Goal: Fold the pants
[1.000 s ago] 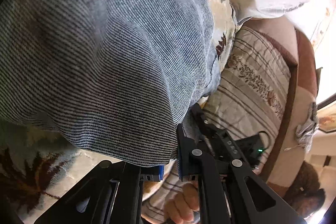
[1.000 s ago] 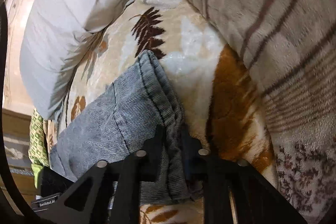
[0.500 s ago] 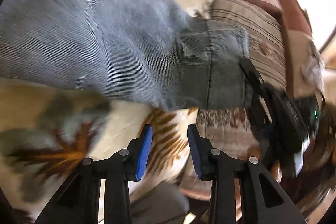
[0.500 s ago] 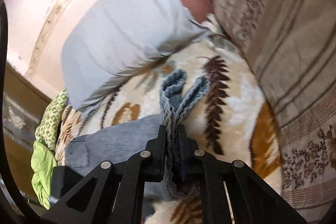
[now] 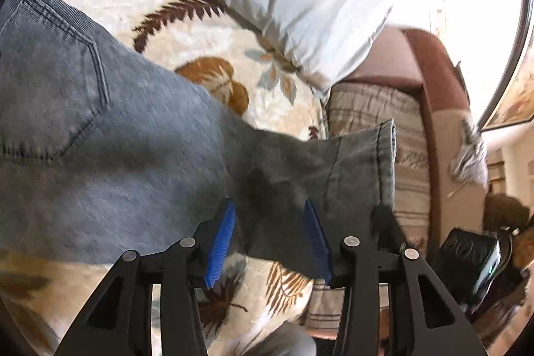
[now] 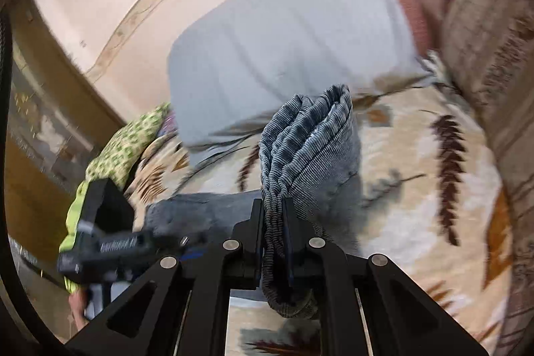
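The blue-grey denim pants [image 5: 110, 139] lie on a leaf-patterned blanket [image 5: 207, 32], back pocket at the left, a leg end lifted at the right [image 5: 363, 162]. My left gripper [image 5: 270, 236] is open and empty, its blue pads [image 5: 220, 239] just above the fabric. My right gripper [image 6: 273, 222] is shut on a bunched fold of the pants [image 6: 300, 142] and holds it raised above the blanket. The left gripper's body shows in the right wrist view [image 6: 106, 242].
A large pale grey pillow [image 6: 290, 45] lies at the far side of the blanket. A striped beige cushion [image 5: 370, 109] and a brown sofa arm [image 5: 437, 62] stand at the right. A green patterned cloth [image 6: 126, 139] lies at the left edge.
My left gripper has let go of the pants, opened and pulled back. My right gripper has lifted the bunched leg higher off the blanket.
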Action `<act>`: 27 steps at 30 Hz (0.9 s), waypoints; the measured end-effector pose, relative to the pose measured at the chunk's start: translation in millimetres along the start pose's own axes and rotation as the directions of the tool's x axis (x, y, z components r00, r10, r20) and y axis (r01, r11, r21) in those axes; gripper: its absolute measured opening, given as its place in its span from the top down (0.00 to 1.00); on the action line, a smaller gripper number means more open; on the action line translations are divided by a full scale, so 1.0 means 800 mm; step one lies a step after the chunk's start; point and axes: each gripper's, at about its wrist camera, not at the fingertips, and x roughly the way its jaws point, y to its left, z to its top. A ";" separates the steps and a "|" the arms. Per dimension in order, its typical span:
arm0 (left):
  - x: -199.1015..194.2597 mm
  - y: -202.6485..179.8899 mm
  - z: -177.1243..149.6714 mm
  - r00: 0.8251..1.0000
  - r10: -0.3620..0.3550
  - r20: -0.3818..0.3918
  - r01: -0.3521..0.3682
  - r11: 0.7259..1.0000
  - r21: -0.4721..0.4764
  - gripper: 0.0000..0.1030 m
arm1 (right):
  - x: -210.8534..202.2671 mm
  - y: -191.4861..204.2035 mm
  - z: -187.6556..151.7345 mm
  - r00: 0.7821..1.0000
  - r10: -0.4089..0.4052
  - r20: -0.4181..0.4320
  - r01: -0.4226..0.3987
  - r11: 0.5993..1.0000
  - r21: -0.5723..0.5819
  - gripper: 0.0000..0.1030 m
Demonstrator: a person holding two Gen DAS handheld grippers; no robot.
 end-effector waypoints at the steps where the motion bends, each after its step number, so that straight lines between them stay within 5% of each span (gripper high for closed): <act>1: -0.006 0.011 0.005 1.000 -0.012 0.001 0.012 1.000 -0.008 0.58 | 0.007 0.011 -0.004 1.000 0.007 -0.006 -0.007 1.000 -0.015 0.91; 10: -0.010 0.131 0.046 0.995 -0.099 0.029 0.102 0.985 -0.140 0.56 | 0.114 0.066 -0.058 0.990 0.023 -0.138 -0.037 0.994 -0.100 0.90; 18: -0.029 0.151 0.047 0.991 -0.103 0.088 0.115 0.983 -0.140 0.47 | 0.167 0.060 -0.085 0.978 0.067 -0.198 -0.080 0.995 -0.058 0.88; 24: 0.013 0.142 0.035 1.000 -0.003 -0.015 0.002 0.996 -0.093 0.49 | 0.172 0.049 -0.096 0.959 0.128 -0.255 -0.132 0.991 0.000 0.71; 27: 0.016 0.135 0.034 0.997 0.070 0.010 -0.070 0.996 -0.058 0.62 | 0.135 0.029 -0.082 0.974 0.094 -0.206 -0.094 0.996 0.010 0.42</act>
